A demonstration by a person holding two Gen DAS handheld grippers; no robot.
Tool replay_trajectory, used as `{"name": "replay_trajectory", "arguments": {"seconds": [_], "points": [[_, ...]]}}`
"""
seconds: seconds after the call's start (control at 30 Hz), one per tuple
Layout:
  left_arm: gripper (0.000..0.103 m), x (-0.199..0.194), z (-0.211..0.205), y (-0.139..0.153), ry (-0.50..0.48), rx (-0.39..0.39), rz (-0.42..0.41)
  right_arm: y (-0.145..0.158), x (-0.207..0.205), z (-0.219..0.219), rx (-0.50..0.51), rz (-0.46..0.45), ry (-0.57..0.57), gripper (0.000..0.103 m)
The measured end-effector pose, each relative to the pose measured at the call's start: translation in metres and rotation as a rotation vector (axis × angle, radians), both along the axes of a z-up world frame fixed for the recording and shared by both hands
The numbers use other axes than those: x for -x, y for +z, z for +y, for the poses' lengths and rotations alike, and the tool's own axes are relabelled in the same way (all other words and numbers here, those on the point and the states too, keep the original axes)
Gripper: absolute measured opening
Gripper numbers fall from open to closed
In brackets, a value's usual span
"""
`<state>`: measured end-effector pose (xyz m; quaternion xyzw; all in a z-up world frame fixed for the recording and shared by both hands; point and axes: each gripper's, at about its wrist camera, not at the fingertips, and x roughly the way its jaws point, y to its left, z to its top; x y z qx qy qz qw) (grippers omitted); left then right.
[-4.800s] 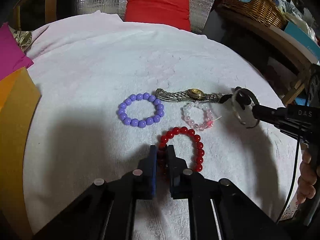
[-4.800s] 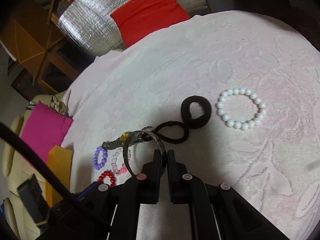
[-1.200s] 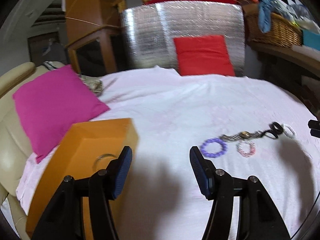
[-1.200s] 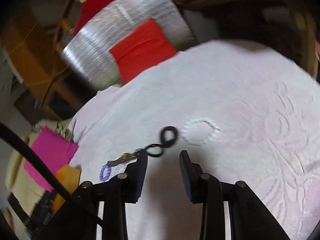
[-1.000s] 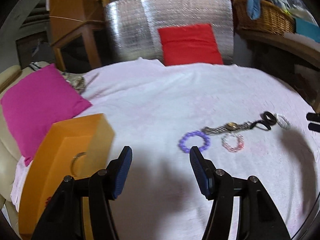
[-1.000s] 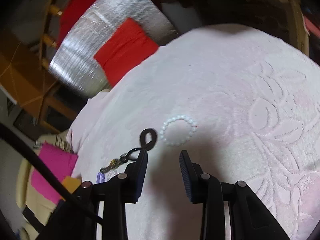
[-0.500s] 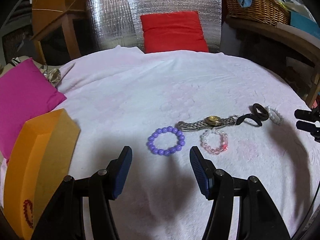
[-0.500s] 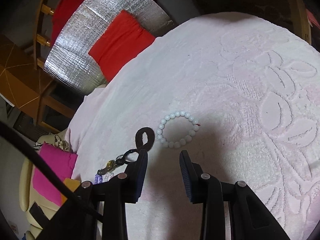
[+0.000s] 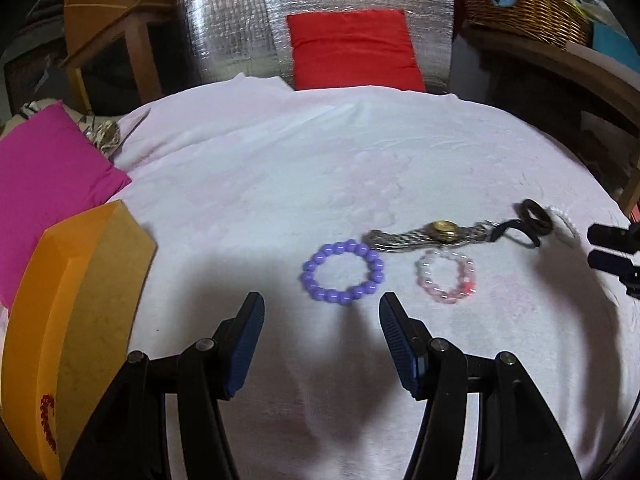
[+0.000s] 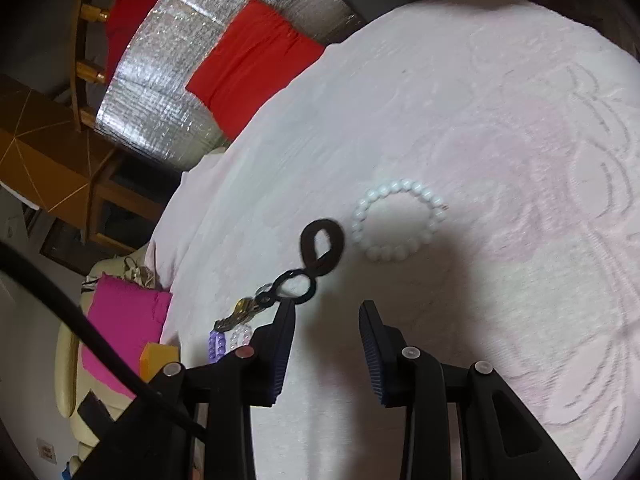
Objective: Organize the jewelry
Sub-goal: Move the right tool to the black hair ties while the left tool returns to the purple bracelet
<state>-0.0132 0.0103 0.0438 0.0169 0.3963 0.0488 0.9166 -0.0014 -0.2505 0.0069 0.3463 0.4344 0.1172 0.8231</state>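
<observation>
**Both Tongs Empty Above the Jewelry**

Left tongs (image 9: 322,320) hang wide apart with nothing between them, aimed at the purple bracelet (image 9: 342,272) on the cloth-covered desk (image 9: 260,184), probably the next pick. Right tongs (image 10: 326,328) stand partly open, also empty, just short of the black hair ties (image 10: 316,256) and the white bracelet (image 10: 396,220). At the left, the orange box (image 9: 72,312) holds a red bracelet (image 9: 47,424), so it looks like the sorting place.

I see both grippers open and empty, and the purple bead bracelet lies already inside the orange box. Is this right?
Not quite. The purple bead bracelet lies on the white cloth, outside the orange box, as the left wrist view shows. The left gripper and right gripper are open and empty.
</observation>
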Motion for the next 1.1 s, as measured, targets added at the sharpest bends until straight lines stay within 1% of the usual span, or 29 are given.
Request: {"name": "replay_trajectory", "arguments": {"seconds": [0.17,0.3,0.5,0.63,0.77,0.8,0.83,0.9,0.97,1.1], "points": [[0.061,-0.004,0.012,0.000,0.030,0.017,-0.001,-0.012,-0.007,0.013,-0.091,0.035,0.018,0.036],[0.061,-0.007,0.011,-0.001,0.022,0.017,-0.001,-0.019,-0.018,0.025,-0.136,0.054,0.025,0.036],[0.061,-0.009,0.008,-0.001,-0.024,0.039,-0.013,-0.027,-0.036,0.039,-0.125,0.085,0.004,0.036],[0.061,-0.013,0.003,-0.004,-0.065,0.077,0.003,-0.030,-0.046,0.041,-0.142,0.097,-0.035,0.037],[0.061,-0.016,-0.002,-0.007,-0.070,0.069,0.005,-0.035,-0.052,0.039,-0.186,0.098,-0.078,0.036],[0.061,-0.017,-0.002,-0.007,-0.070,0.070,0.005,-0.035,-0.053,0.038,-0.189,0.096,-0.083,0.029],[0.061,-0.017,-0.002,-0.007,-0.070,0.073,0.006,-0.035,-0.054,0.038,-0.184,0.093,-0.089,0.025],[0.061,-0.018,-0.001,-0.008,-0.071,0.081,0.010,-0.036,-0.055,0.038,-0.173,0.096,-0.096,0.013],[0.061,-0.019,0.001,-0.009,-0.067,0.092,0.014,-0.038,-0.055,0.035,-0.172,0.093,-0.113,0.008],[0.061,-0.021,0.004,-0.009,-0.056,0.103,0.014,-0.035,-0.054,0.027,-0.164,0.077,-0.127,0.008]]}}
